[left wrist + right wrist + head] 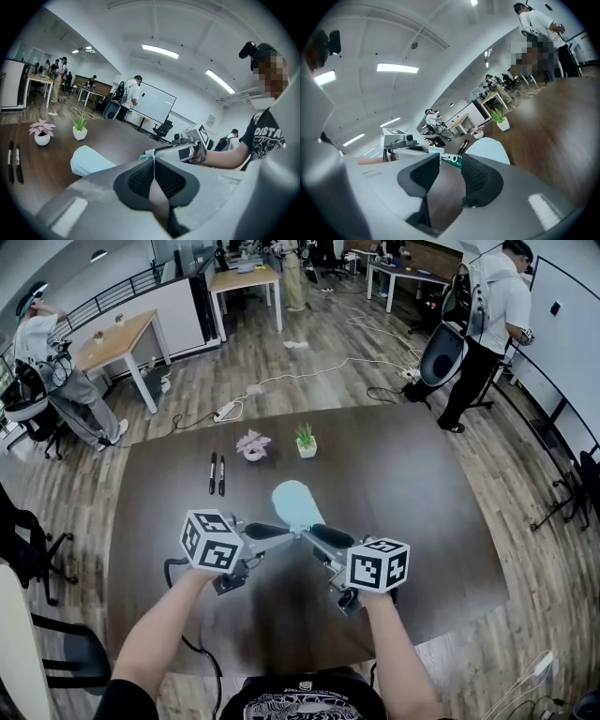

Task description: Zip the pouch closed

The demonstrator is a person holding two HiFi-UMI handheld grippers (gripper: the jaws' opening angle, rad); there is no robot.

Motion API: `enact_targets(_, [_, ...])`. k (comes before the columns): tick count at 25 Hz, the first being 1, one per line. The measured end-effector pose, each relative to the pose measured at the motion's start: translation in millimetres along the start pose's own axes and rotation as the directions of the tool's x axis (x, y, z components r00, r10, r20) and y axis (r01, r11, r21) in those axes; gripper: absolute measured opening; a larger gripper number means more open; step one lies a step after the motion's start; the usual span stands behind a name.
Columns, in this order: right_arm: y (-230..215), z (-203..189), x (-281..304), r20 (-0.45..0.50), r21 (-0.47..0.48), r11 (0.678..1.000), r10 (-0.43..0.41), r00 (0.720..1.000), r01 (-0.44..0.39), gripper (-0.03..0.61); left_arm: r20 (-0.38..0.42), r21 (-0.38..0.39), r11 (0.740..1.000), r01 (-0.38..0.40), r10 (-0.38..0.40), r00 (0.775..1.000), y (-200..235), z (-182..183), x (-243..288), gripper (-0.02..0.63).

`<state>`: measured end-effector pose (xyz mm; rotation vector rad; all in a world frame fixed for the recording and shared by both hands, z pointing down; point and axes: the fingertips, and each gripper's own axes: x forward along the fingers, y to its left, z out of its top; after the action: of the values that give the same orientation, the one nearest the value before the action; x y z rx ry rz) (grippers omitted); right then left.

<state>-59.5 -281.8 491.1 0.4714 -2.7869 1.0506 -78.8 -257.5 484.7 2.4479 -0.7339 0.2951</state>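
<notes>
one light blue pouch [295,502] lies on the one dark brown table [412,493], near the middle, its far end rounded and flat on the wood and its near end raised a little to where the two claws meet. the left claw [287,532] comes in from the left and the right claw [307,534] from the right, their tips just beside each other at that near end.

in the left gripper view the two pads are pressed together on the thin edge of the pouch, with a sliver of pale blue showing at their tips. in the right gripper view the jaws stand narrow, not fully together, and one small green zipper pull [452,159] spans the gap at their tips, touching both pads.

beyond the pouch, two dark pens [217,473] lie side by side, parallel, to the left. farther back stand two small white pots, close together: one pink plant [252,443] on the left and one green plant [306,438] on the right, both upright. pens and pots are well apart from the claws.
</notes>
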Motion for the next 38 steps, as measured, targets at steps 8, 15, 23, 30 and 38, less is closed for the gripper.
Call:
enact_targets(8, [12, -8, 2, 0.026, 0.143, 0.977, 0.154, 0.988, -0.157, 0.147, 0.003, -0.008, 0.996, 0.092, -0.092, 0.996, -11, -3, -9, 0.008])
enact_targets(15, [18, -7, 6, 0.043, 0.179, 0.964, 0.193, 0.980, -0.198, 0.106, 0.005, -0.012, 0.995, 0.095, -0.095, 0.996, -10, -4, -14, 0.008])
enact_targets(23, [15, -2, 7, 0.070, 0.198, 0.958, 0.199, 0.978, -0.209, 0.011, -0.004, -0.016, 0.998, 0.053, -0.053, 0.999, 3, -10, -18, 0.008])
enact_targets(30, [13, -7, 9, 0.033, 0.152, 0.972, 0.175, 0.984, -0.178, 0.011, -0.019, -0.008, 0.999, 0.046, -0.046, 0.999, 3, -12, -13, 0.008])
enact_targets(38, [6, -4, 9, 0.028, 0.078, 0.994, 0.070, 0.997, -0.072, 0.006, -0.018, -0.022, 0.998, -0.061, 0.061, 0.998, 18, -14, -13, 0.008])
